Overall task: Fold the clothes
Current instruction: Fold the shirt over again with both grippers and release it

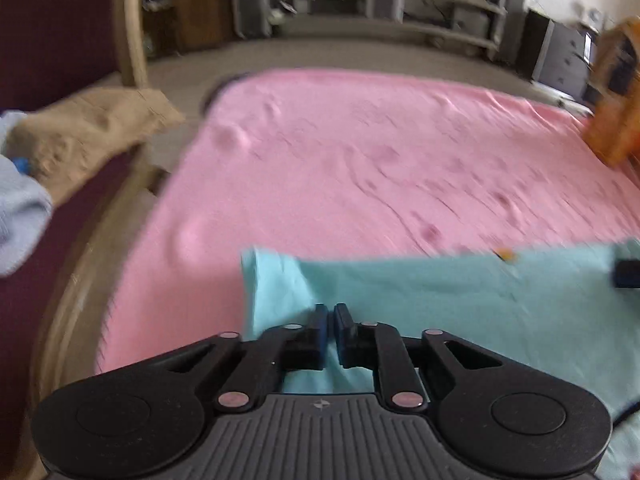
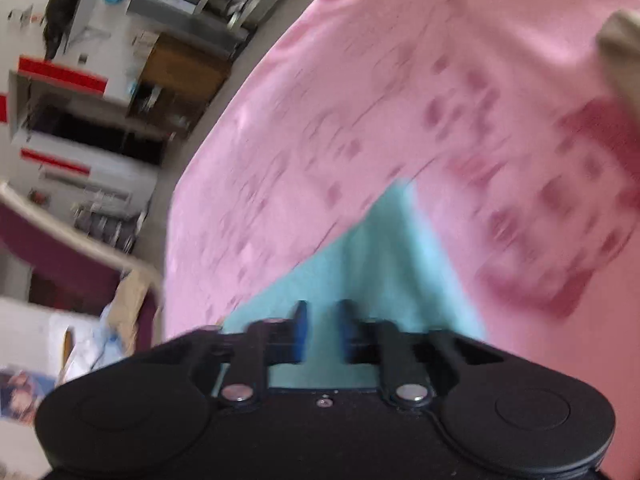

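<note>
A light teal garment (image 1: 440, 296) lies stretched across the near part of a pink bed sheet (image 1: 360, 168). My left gripper (image 1: 330, 316) is shut on the garment's near left edge, where the cloth bunches between the fingers. In the right wrist view the same teal garment (image 2: 372, 248) runs to a point on the pink sheet (image 2: 360, 120). My right gripper (image 2: 323, 320) has a narrow gap between its fingers with teal cloth in it. Its fingertip (image 1: 626, 274) shows at the right edge of the left wrist view. Both views are blurred.
A tan cloth (image 1: 88, 136) and a pale blue cloth (image 1: 20, 216) lie on a maroon chair at the left. An orange object (image 1: 616, 96) stands at the bed's far right. Shelves and cabinets (image 1: 380, 4) line the far wall. A beige cloth (image 2: 624, 52) lies at the right.
</note>
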A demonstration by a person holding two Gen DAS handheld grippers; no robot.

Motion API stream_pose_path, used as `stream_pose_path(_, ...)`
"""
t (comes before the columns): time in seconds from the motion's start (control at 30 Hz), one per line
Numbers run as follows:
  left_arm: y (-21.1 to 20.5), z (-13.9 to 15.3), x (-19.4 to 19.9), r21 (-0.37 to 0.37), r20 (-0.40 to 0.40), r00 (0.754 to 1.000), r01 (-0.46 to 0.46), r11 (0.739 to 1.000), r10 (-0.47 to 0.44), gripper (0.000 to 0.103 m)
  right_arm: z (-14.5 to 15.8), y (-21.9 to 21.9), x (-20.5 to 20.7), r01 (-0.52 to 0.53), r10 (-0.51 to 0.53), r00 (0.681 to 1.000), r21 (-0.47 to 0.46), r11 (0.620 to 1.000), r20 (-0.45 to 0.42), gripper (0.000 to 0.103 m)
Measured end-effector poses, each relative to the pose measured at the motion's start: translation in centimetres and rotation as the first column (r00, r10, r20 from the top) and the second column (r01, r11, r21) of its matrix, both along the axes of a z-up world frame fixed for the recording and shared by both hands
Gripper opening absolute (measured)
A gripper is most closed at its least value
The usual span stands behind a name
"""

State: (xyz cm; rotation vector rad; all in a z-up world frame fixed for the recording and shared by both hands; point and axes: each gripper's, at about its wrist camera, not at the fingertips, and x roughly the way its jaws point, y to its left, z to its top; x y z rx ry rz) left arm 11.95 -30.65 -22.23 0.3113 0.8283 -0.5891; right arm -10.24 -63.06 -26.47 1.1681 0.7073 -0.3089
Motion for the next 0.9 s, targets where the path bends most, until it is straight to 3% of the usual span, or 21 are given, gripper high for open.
stream_pose_path(0.1,0.4,-0.1,0.9,0.049,0.118,0.982,-0.154,0.987,0.148,0.013,-0.4,-2.2,-2.4,0.157,-0.156,0.987,-0.024,0.987,0.035,0.0)
stream_pose_path(0.2,1.5,-0.2,1.8,0.102,0.162,0.947,-0.297,0.95,0.278,0.013,-0.4,-2.8,-3.8,0.242,-0.24,0.97,-0.042,0.969,0.042,0.0)
stream_pose_path(0.33,4.1,0.8,2.6,0.105,0.137,0.898,-0.432,0.896,0.417,0.014,1.6,-1.8,-5.0,0.32,-0.339,0.94,-0.246,0.915,-0.038,0.012)
stream_pose_path(0.4,5.0,1.8,2.1,0.087,0.095,0.897,-0.44,0.894,0.432,0.014,2.8,-1.0,-6.4,0.363,-0.378,0.926,-0.24,0.9,-0.016,0.014)
stream_pose_path(0.5,6.0,4.0,-0.9,0.033,0.076,0.926,-0.373,0.927,0.37,0.018,5.3,0.6,-8.5,0.376,-0.37,0.927,-0.167,0.911,0.064,0.015)
stream_pose_path(0.57,6.7,5.3,-3.5,0.001,0.084,0.952,-0.294,0.956,0.293,0.03,7.2,2.1,-9.9,0.349,-0.334,0.934,-0.128,0.928,0.125,0.019)
stream_pose_path(0.67,8.7,6.4,-7.7,-0.067,0.049,0.986,-0.155,0.986,0.159,0.03,9.9,5.4,-12.3,0.293,-0.267,0.942,-0.112,0.949,0.205,0.027)
stream_pose_path(0.73,9.7,6.3,-9.8,-0.116,-0.001,0.997,-0.075,0.99,0.075,0.028,10.3,8.0,-13.9,0.25,-0.225,0.945,-0.08,0.965,0.239,0.031)
stream_pose_path(0.83,9.6,5.5,-12.4,-0.165,-0.079,0.996,0.028,0.986,-0.041,0.026,9.1,10.8,-13.2,0.162,-0.143,0.971,-0.085,0.983,0.19,0.032)
stream_pose_path(0.9,8.4,4.9,-14.1,-0.136,-0.047,0.996,0.069,0.988,-0.076,0.026,7.8,12.5,-11.9,0.107,-0.094,0.988,-0.108,0.988,0.12,0.031)
